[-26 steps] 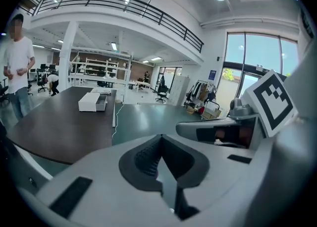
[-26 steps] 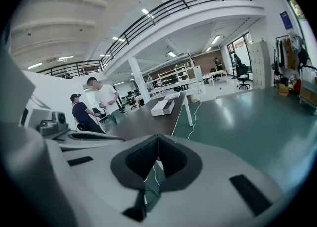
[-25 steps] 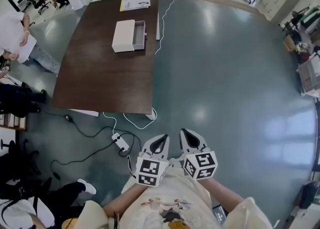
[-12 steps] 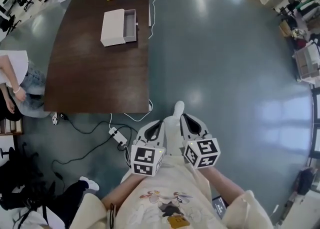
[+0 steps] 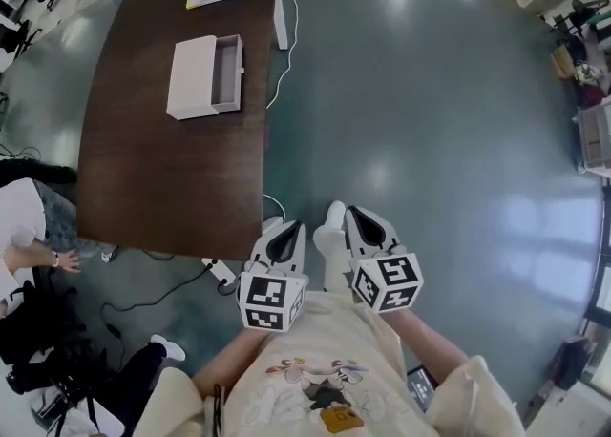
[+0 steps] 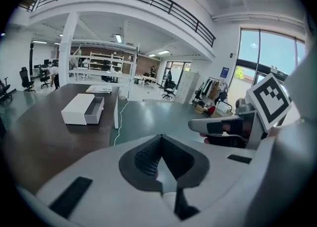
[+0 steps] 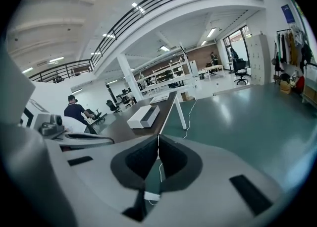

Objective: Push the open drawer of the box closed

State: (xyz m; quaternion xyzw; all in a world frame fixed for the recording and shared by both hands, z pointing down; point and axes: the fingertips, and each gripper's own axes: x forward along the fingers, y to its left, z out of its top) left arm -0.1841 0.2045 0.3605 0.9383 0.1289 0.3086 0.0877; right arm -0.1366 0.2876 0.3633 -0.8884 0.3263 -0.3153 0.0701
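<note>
Left gripper [image 5: 283,233] and right gripper [image 5: 363,223] both clenched on nothing, well apart from the white box [image 5: 191,78] far up the dark table [image 5: 162,177], drawer [image 5: 226,72] pulled out rightward: best to close in, plant shut tips squarely on the drawer front, push straight into the box.

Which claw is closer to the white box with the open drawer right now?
Left. The left claw hangs just off the table's near corner, well short of the box; the right claw is farther right, over the floor.
</note>
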